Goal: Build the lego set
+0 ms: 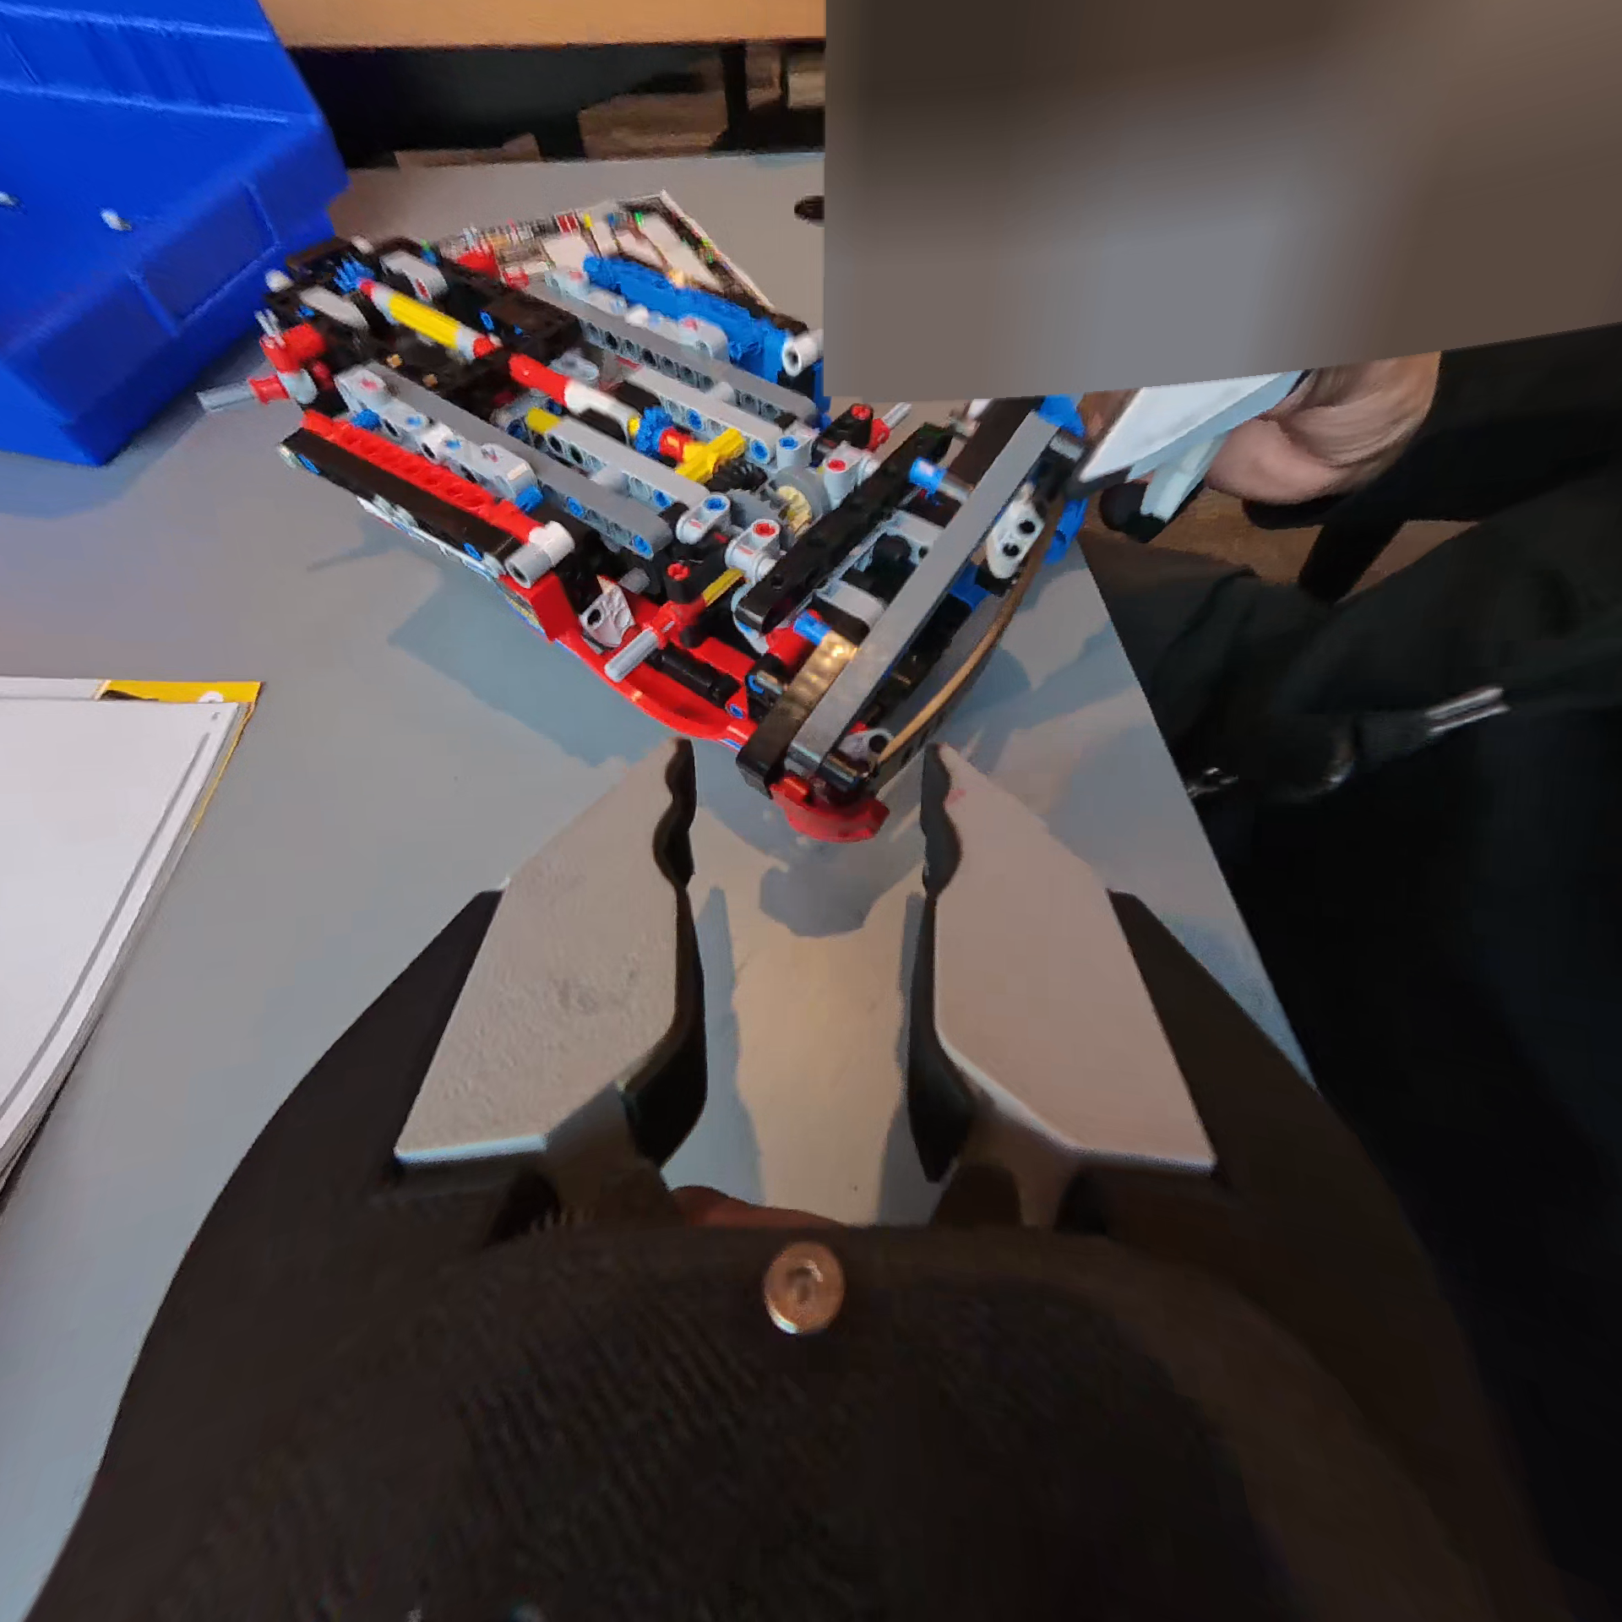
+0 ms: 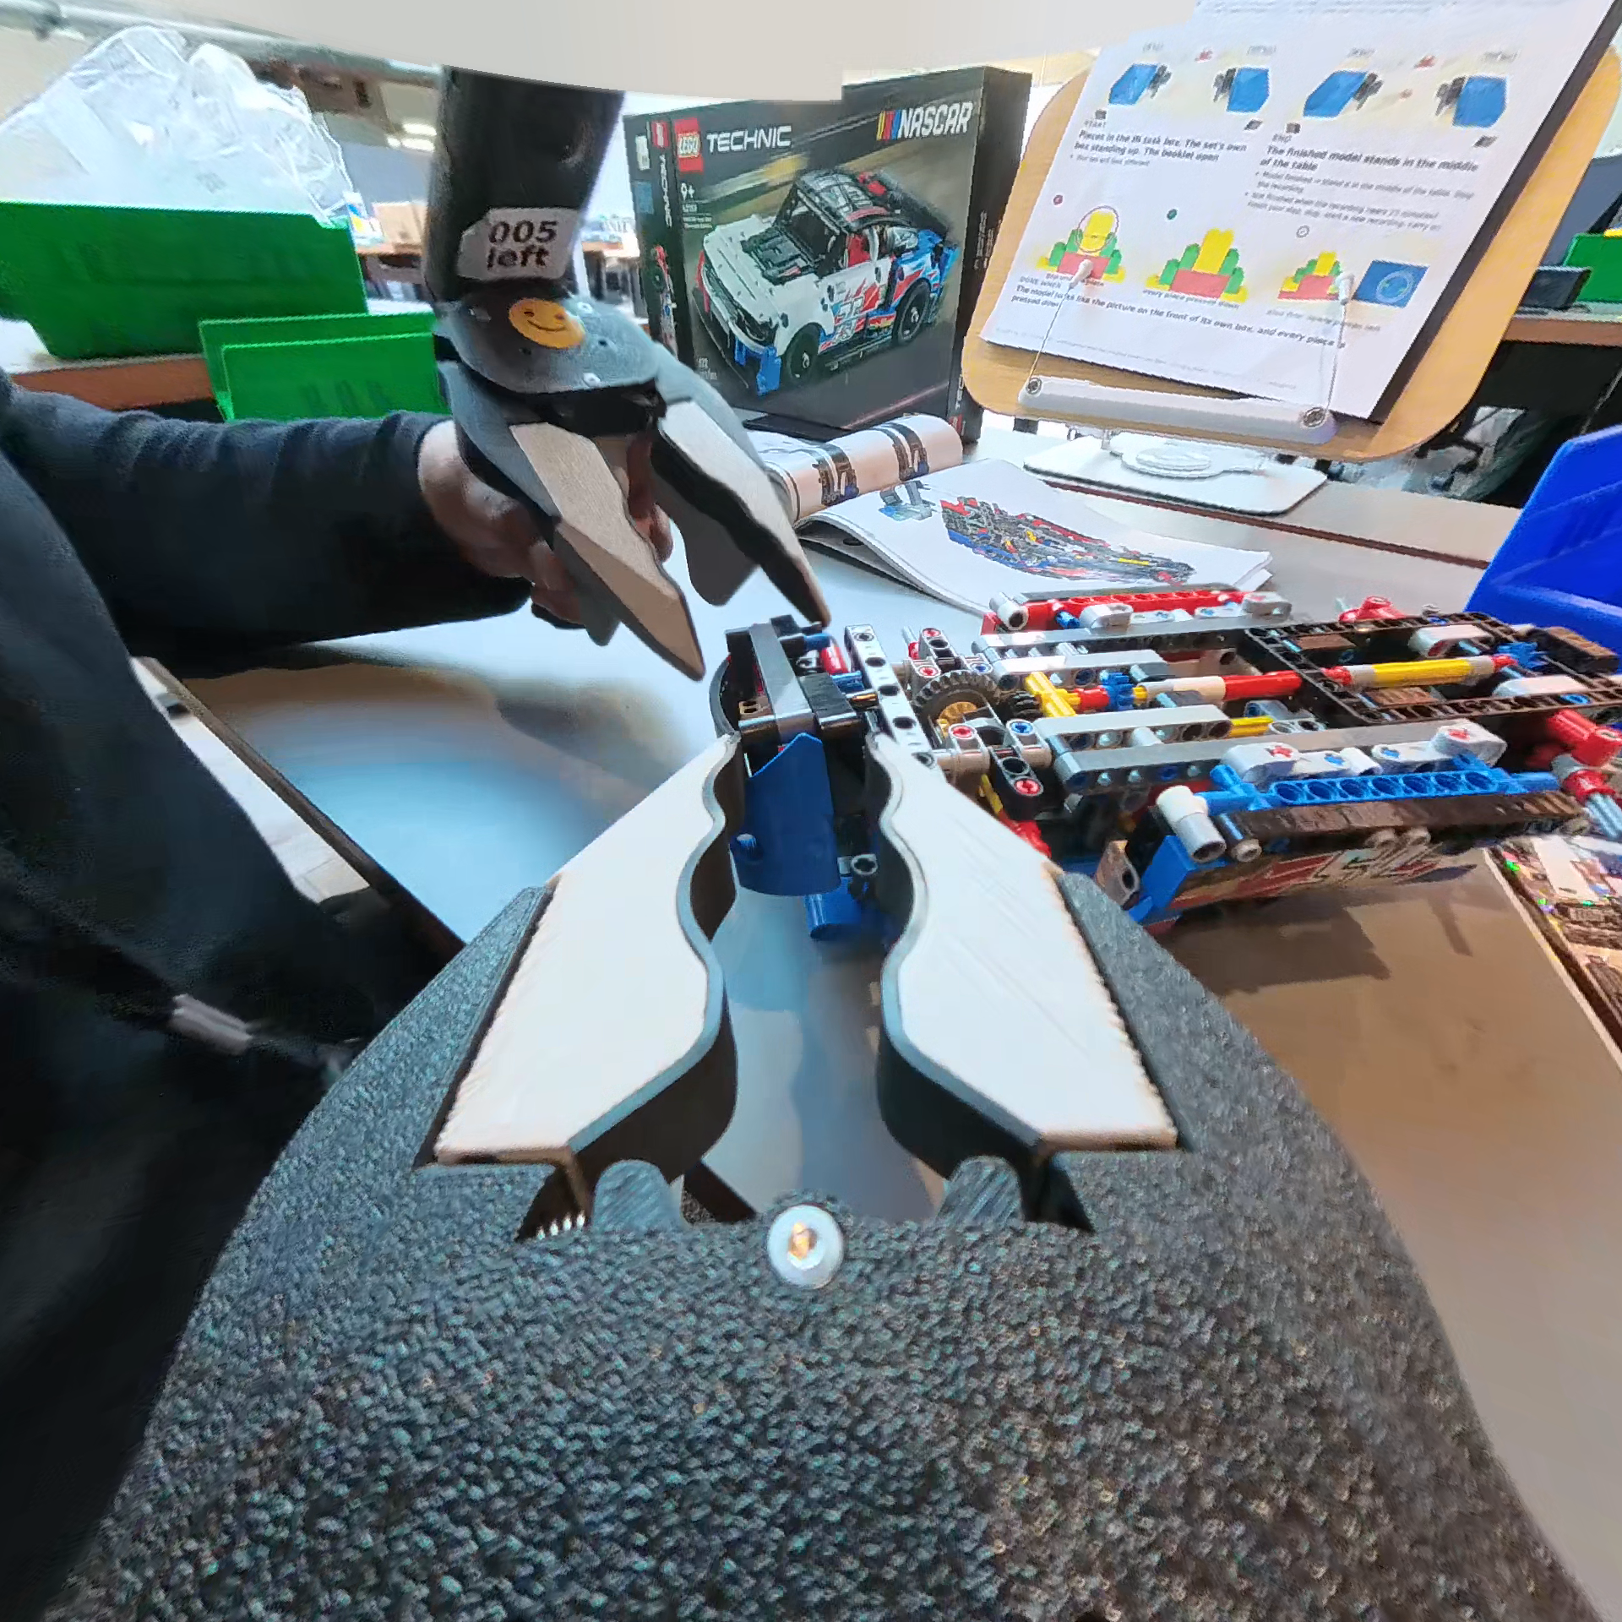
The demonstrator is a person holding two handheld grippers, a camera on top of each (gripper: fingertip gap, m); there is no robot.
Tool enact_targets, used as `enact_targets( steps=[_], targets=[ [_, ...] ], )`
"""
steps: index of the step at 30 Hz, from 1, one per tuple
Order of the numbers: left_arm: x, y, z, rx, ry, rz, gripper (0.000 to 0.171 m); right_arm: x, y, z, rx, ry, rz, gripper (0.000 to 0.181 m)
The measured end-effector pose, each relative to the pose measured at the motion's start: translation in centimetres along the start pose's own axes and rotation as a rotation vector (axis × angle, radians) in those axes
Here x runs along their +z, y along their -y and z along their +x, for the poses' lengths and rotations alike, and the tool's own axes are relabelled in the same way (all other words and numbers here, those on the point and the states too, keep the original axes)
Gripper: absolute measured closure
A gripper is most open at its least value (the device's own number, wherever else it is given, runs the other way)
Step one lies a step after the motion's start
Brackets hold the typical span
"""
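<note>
1. The right gripper has its jaws clamped on the blue end of the lego chassis.
2. The left gripper has its jaws apart, empty, the chassis's red corner just beyond them.
3. Farther off, the chassis stretches across the grey table; a blue bin stands beyond.

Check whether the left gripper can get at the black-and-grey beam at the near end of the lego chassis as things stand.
Probably yes. The left gripper is open and empty just short of the black-and-grey beam, nothing between them. The right gripper straddles the blue end of the lego chassis, seemingly off that side.
</note>
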State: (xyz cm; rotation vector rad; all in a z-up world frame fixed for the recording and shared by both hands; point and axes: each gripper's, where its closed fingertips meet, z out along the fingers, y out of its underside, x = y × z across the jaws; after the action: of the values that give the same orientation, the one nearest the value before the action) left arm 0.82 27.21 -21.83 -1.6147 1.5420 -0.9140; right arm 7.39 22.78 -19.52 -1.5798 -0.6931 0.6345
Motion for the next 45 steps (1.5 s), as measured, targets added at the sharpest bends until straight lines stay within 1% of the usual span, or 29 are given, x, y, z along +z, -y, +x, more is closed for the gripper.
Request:
enact_targets(
  steps=[2, 3, 4, 6, 7, 12, 14, 17, 20, 24, 27, 33, 35, 38, 39, 41, 43, 45],
  targets=[
    [0.5, -1.0, 0.1, 0.003, -0.020, -0.052, 0.123, -0.1, 0.1, -0.2, 0.004, -0.002, 0.019, 0.154],
    [0.7, -1.2, 0.0, -0.004, -0.020, -0.055, 0.122, -0.2, 0.0, -0.3, 0.007, 0.000, 0.022, 0.154],
    [0.7, -1.2, 0.2, -0.015, -0.036, -0.044, 0.124, -0.2, 0.0, -0.5, 0.002, -0.004, 0.025, 0.154],
    [0.7, -0.5, 1.0, -0.041, -0.093, -0.003, 0.134, -0.3, 0.0, -0.6, -0.011, -0.017, 0.036, 0.154],
    [0.6, -0.3, 1.1, -0.048, -0.098, 0.004, 0.135, -0.4, 0.1, -0.7, -0.012, -0.019, 0.049, 0.154],
    [-0.1, 0.5, 1.4, -0.049, -0.104, 0.011, 0.136, -0.7, 0.8, -0.9, -0.021, -0.019, 0.077, 0.154],
    [-0.2, 0.6, 1.3, -0.057, -0.096, -0.019, 0.136, -0.6, 0.6, -0.8, -0.007, -0.010, 0.072, 0.154],
    [-0.1, 0.8, 1.1, -0.059, -0.100, -0.021, 0.138, -0.7, 0.0, -0.3, 0.024, -0.013, 0.030, 0.154],
    [-0.2, 0.9, 1.0, -0.066, -0.125, -0.014, 0.140, -0.8, -0.7, 0.3, -0.013, -0.041, -0.039, 0.154],
    [0.0, 0.9, 0.9, -0.024, -0.126, -0.027, 0.141, -0.8, -1.1, 0.4, -0.033, -0.060, -0.102, 0.154],
    [0.1, 1.0, 0.9, -0.040, -0.158, -0.015, 0.142, -1.2, -1.2, 0.6, -0.048, -0.079, -0.136, 0.152],
    [0.3, 0.9, 0.9, -0.029, -0.187, -0.027, 0.143, -1.9, 0.0, 0.4, -0.044, -0.069, -0.191, 0.148],
    [0.4, 1.2, 0.9, -0.028, -0.205, -0.029, 0.143, -1.9, 1.1, 0.3, -0.075, -0.057, -0.187, 0.147],
    [0.6, 1.3, 1.1, -0.025, -0.233, -0.044, 0.144, -1.7, 3.7, 0.1, -0.110, -0.027, -0.153, 0.142],
    [0.6, 1.3, 1.1, -0.029, -0.239, -0.050, 0.144, -1.4, 4.2, 0.0, -0.101, 0.002, -0.173, 0.141],
    [0.6, 1.5, 1.1, -0.037, -0.242, -0.046, 0.144, -0.4, 4.0, -0.1, -0.082, 0.037, -0.274, 0.144],
    [0.6, 1.7, 1.1, -0.032, -0.238, -0.037, 0.144, 0.9, 2.9, -0.1, -0.103, 0.060, -0.387, 0.137],
    [0.6, 1.7, 1.0, -0.030, -0.236, -0.032, 0.144, 2.0, 1.7, 0.0, -0.155, 0.074, -0.492, 0.134]
  ],
)
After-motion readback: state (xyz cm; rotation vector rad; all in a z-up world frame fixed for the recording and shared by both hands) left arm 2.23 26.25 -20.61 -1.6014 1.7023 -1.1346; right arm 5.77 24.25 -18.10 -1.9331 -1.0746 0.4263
